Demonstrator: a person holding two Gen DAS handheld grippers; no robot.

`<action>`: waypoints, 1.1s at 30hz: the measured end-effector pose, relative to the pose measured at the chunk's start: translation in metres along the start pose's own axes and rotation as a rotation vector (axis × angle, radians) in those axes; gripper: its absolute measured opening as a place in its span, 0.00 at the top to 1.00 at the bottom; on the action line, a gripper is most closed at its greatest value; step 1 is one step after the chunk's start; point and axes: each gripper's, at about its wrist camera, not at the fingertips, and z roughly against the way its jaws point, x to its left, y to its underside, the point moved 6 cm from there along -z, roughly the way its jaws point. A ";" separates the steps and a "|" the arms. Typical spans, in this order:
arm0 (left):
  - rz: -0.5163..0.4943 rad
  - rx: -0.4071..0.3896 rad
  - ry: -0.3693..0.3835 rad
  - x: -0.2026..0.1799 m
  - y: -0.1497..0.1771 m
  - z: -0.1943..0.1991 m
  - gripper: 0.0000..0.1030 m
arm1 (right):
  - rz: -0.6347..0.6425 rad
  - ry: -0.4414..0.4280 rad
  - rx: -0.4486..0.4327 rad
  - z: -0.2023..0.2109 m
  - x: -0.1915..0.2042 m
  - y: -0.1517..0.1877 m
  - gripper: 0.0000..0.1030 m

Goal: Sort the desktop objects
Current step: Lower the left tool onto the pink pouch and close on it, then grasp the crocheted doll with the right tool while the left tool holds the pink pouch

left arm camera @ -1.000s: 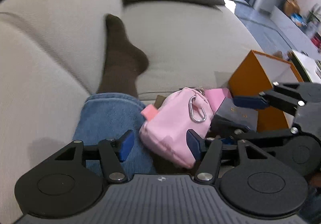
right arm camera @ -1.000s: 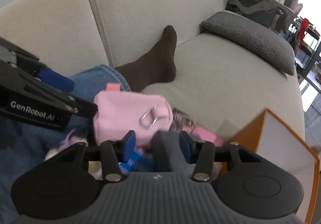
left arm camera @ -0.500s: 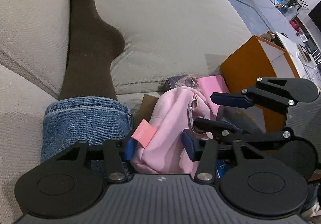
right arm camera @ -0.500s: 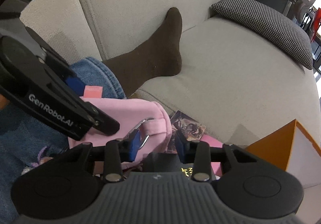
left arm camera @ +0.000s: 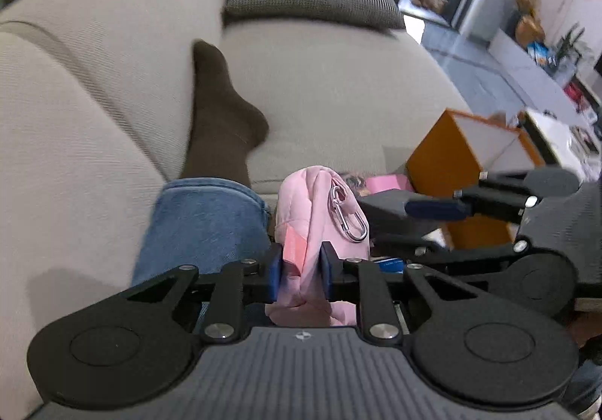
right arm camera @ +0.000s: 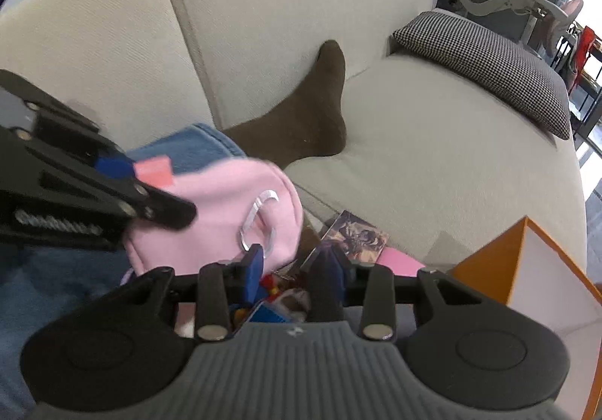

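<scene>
The left hand-held gripper (left arm camera: 300,271) is closing on the pink pouch (left arm camera: 320,209), near the person's knee. The right hand-held gripper (right arm camera: 288,275) holds a dark box, I think. Cards (right arm camera: 353,235) and small toys still wait beside the orange box (left arm camera: 462,156). Sorting looks barely started.

Each camera rides on its own gripper, tilted down and looking forward over the jaws, close to the clutter on the sofa (left arm camera: 338,89). Both views share the pink pouch (left arm camera: 320,209), the socked foot (right arm camera: 301,119) and the orange box (left arm camera: 444,160).
</scene>
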 end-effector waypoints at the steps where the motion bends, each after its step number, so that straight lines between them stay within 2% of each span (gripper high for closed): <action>1: 0.008 -0.014 -0.009 0.000 0.001 0.009 0.77 | -0.009 -0.004 -0.001 0.005 0.002 0.003 0.61; 4: 0.022 -0.052 -0.039 0.000 0.008 0.034 0.77 | -0.040 -0.019 0.004 0.018 0.010 0.011 0.61; 7: 0.025 -0.071 -0.028 -0.001 0.018 0.054 0.77 | -0.087 -0.052 0.012 0.028 0.015 0.023 0.58; 12: 0.032 -0.068 -0.062 0.005 0.038 0.069 0.77 | -0.151 -0.108 0.037 0.036 0.032 0.041 0.52; 15: 0.050 -0.064 -0.073 0.005 0.047 0.070 0.77 | -0.158 -0.125 0.060 0.035 0.042 0.051 0.50; 19: 0.050 -0.057 -0.123 0.003 0.055 0.065 0.77 | -0.181 -0.159 0.080 0.034 0.046 0.064 0.36; 22: 0.061 -0.058 -0.173 0.007 0.060 0.062 0.77 | -0.187 -0.185 0.098 0.031 0.052 0.069 0.36; 25: 0.083 -0.055 -0.167 0.011 0.069 0.062 0.77 | -0.168 -0.230 0.107 0.027 0.062 0.068 0.36; 28: 0.113 -0.060 -0.168 0.018 0.075 0.063 0.76 | -0.126 -0.227 0.126 0.016 0.076 0.073 0.36; 32: 0.138 -0.060 -0.161 0.023 0.078 0.062 0.74 | -0.132 -0.201 0.143 -0.006 0.078 0.076 0.35; 33: 0.138 -0.060 -0.164 0.024 0.078 0.062 0.72 | -0.143 -0.219 0.143 -0.012 0.078 0.076 0.32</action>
